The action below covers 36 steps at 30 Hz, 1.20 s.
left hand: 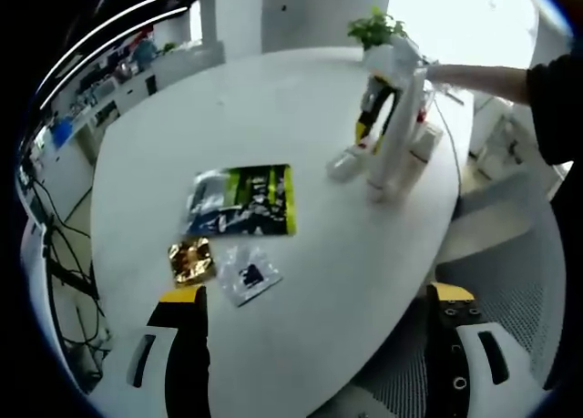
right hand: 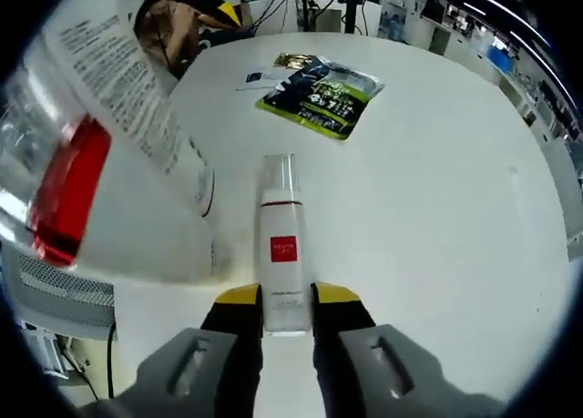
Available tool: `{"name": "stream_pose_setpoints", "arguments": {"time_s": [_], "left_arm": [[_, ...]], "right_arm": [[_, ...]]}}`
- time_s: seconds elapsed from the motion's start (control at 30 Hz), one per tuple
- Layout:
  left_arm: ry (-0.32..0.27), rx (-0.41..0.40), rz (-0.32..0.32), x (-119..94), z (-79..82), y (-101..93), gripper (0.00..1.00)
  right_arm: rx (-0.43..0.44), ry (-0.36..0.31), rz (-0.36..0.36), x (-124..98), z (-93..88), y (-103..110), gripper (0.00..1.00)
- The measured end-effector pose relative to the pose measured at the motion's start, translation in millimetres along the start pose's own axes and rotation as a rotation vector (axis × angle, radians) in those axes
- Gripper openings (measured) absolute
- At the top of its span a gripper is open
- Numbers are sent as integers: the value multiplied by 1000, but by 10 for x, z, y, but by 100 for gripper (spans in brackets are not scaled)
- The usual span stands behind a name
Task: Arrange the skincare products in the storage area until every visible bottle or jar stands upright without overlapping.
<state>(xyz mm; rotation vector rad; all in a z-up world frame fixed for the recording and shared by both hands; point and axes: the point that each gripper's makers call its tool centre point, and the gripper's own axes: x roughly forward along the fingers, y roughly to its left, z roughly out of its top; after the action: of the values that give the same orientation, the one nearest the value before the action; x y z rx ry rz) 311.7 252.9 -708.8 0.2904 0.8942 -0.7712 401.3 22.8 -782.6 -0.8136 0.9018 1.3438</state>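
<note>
Working across the white table, take the green packet as landmark. Your right gripper pinches a lying bottle by its base, well short of the packet. Smooth rigid plastic, likely light and slippery: grip mid-body when uprighting. Left gripper hangs spread wide, nearer you than the packet.

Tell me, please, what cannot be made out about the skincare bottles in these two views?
- Large tube, right gripper view: close, blurred, cut off by the edge.
- White bottle, right gripper view: base hidden between the right gripper jaws.
- Bottle cluster, left gripper view: small, overlapping; count unclear.
</note>
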Motion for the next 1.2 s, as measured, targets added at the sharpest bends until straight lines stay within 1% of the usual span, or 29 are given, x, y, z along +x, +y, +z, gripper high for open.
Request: {"name": "stream_pose_setpoints", "arguments": {"time_s": [0.03,0.1,0.17,0.3,0.37,0.47,0.57,0.8,0.9,0.97,1.03,1.07,1.17,1.2], "left_arm": [[-1,1,0,-4,5,-1,97],[-10,2,4,-19,31,0,97],[-19,5,6,-32,54,-2,97],[-19,9,5,-42,56,-3,97],[-21,12,5,-54,59,-7,96],[-34,10,9,-80,78,-6,96],[-46,5,9,-104,100,-11,96],[-90,-1,27,-191,193,-1,97],[-95,4,35,-212,209,-5,97],[-104,11,38,-240,230,-25,97],[-113,13,38,-252,247,-39,97],[-115,11,40,-253,250,-38,97],[-135,-8,45,-273,273,-44,97],[-140,-12,46,-283,277,-45,97]], "right_arm": [[3,-3,-25,-15,5,-42,19],[5,-2,-28,-43,7,-46,19],[2,0,-60,-86,9,-90,18],[18,-17,-121,-176,33,-161,18],[12,-23,-169,-247,41,-223,18],[31,-37,-202,-330,65,-251,18],[57,-59,-261,-456,90,-310,18],[104,-127,-342,-722,148,-302,18],[129,-163,-381,-848,173,-298,18],[159,-179,-374,-889,171,-247,18],[154,-168,-404,-911,138,-235,18],[156,-164,-405,-914,128,-225,18],[197,-204,-422,-1015,132,-158,18],[203,-208,-440,-1052,133,-154,18]]}}
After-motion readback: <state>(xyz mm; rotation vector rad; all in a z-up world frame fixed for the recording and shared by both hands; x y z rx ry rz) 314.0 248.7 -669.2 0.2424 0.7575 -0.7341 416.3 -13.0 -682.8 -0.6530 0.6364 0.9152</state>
